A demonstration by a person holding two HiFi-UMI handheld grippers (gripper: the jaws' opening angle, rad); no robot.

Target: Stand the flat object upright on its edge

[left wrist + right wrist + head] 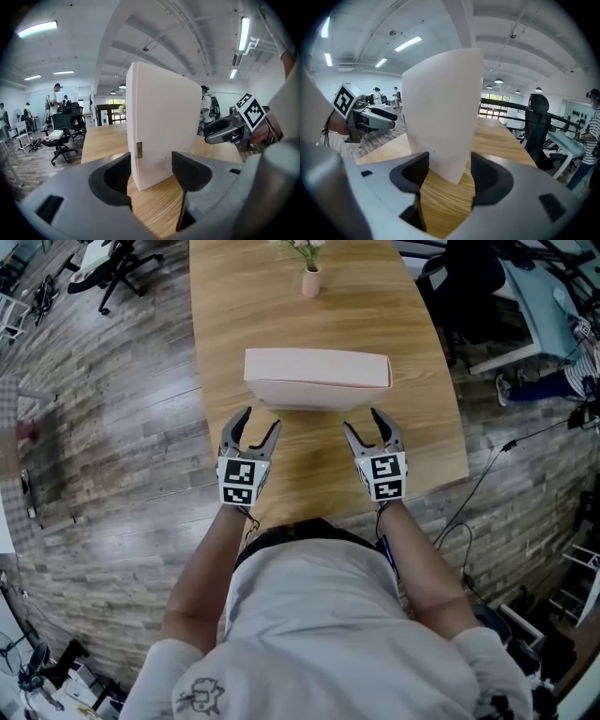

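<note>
Standing on its long edge across the middle of the bench (281,324), the flat pale box (317,381) appears already upright, with its broad face turned toward the person. The raising step is judged complete, and the step in hand is the release and check. The left gripper (251,435) and the right gripper (373,432) sit just beside the near face, one toward each end, and both are spread. In the left gripper view the box (161,126) rises ahead of the jaw tips with bench showing between it and the right-hand pad, so nothing is pinched. The right gripper view shows the same: the lower corner of the box (440,108) lies between the lines of the two pads, with a gap on either side. The box seems to be free-standing, though faint contact at a tip cannot be ruled out. The next move calls for drawing both grippers straight back toward the person, evenly and without sweeping sideways, since a nudge at either end could topple so narrow a footing. Open room: bare bench lies between the grippers and the near edge, enough for retreat. The box ends stand clear of both side edges of the bench, the right end somewhat nearer its edge. A small vase (310,281) stands well apart at the far end, behind the box. It would matter only if the box fell away from the person.
</note>
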